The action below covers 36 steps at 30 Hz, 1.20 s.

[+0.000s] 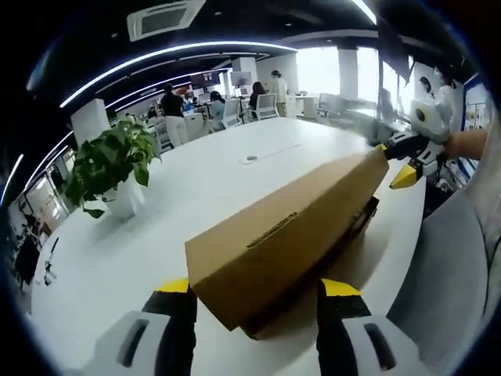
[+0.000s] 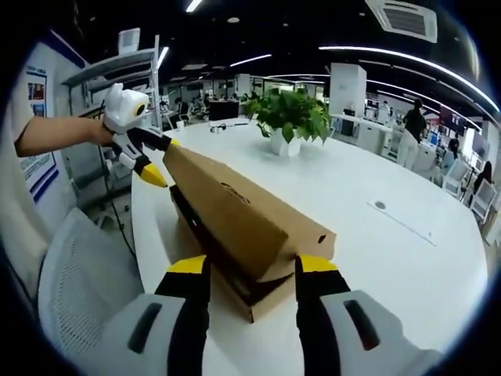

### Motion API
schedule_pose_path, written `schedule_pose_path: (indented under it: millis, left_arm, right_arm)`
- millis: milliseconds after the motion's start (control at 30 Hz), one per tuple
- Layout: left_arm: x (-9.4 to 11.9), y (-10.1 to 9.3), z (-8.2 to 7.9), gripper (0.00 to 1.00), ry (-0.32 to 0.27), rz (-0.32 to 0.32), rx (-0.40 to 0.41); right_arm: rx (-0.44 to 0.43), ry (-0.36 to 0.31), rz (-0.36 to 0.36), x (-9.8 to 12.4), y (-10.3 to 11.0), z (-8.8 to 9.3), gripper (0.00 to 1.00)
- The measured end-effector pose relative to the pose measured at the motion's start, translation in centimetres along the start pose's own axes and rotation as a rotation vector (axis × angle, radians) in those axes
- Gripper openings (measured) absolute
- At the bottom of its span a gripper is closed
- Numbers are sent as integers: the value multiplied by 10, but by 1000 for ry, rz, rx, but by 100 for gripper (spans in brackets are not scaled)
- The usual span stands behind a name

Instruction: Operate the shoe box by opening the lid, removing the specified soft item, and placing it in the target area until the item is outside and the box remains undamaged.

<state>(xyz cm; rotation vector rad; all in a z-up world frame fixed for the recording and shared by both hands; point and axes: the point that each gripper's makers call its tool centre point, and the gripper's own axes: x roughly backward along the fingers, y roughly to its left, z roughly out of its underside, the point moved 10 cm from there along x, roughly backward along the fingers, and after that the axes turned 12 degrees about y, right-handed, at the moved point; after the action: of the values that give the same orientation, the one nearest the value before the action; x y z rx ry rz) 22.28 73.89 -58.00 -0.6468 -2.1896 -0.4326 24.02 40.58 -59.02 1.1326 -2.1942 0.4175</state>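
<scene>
A cardboard shoe box [image 1: 290, 235] was held on a white table [image 1: 156, 219], its lid [image 2: 243, 207] tilted up, one end between the spread jaws of the left gripper [image 1: 262, 301], the other between the right gripper's [image 2: 243, 282] parted jaws. A potted plant [image 1: 109, 168] stood nearby.

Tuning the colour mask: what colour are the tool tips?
Yellow tips on black jaws, clearest on the right tool in the right gripper view.

Left tongs [image 1: 257, 301] and right tongs [image 2: 247, 278], jaws apart, facing each other.
</scene>
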Motion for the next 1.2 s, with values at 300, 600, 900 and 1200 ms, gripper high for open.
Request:
schedule_pose_path:
  millis: [300, 600, 900, 1200]
  left_arm:
    - [5, 9, -12, 57, -30, -26, 8]
    - [5, 18, -23, 47, -73, -81, 28]
    - [5, 31, -31, 34, -111, -125, 75]
    - [2, 43, -40, 28, -146, -154, 94]
  right_arm:
    - [-5, -27, 14, 4, -6, -13, 41]
    - [-9, -54, 34, 6, -14, -25, 42]
    - [-16, -74, 49, 6, -21, -34, 42]
    - [-10, -83, 68, 4, -32, -47, 41]
